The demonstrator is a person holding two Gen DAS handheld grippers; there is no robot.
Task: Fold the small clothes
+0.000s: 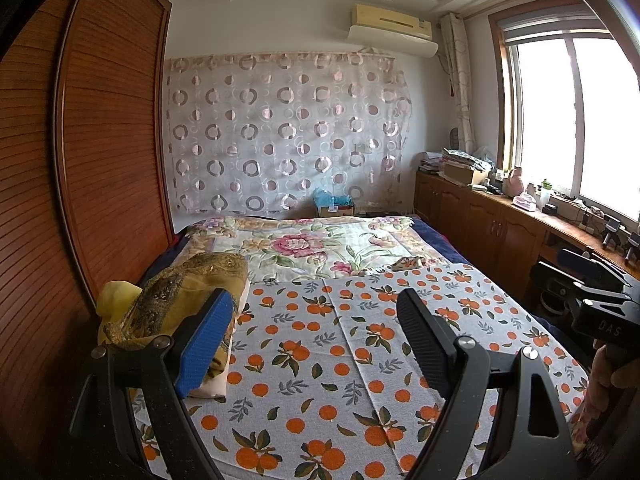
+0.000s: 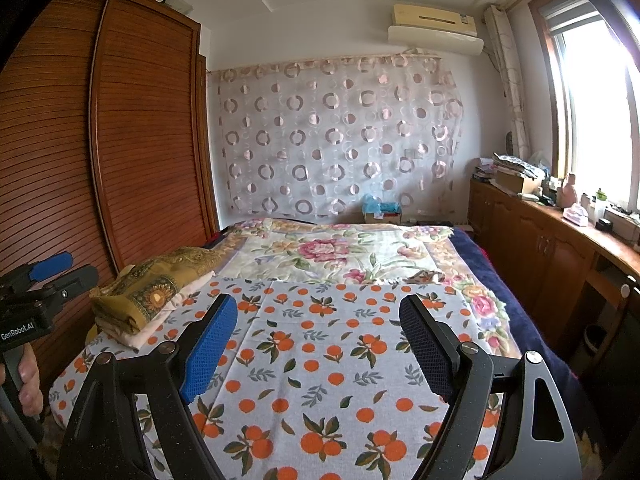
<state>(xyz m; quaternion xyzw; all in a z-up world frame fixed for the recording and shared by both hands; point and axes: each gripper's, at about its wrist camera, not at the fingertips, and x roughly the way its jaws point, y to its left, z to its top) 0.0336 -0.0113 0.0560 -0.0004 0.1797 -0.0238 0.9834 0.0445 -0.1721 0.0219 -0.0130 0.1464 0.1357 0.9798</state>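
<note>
While empty above the orange-print cloth (image 1: pixel 320 360), left tool (image 1: pixel 316 328) and right tool (image 2: pixel 318 332) both wide.

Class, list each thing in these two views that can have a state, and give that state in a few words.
left hand-held gripper: open, empty, above the bed.
right hand-held gripper: open, empty, above the bed.
orange-print cloth: spread flat on the bed.
stack of clothes: folded, piled at the cloth's left edge.
small patterned garment: crumpled, on the floral quilt.
wardrobe door: shut.
</note>
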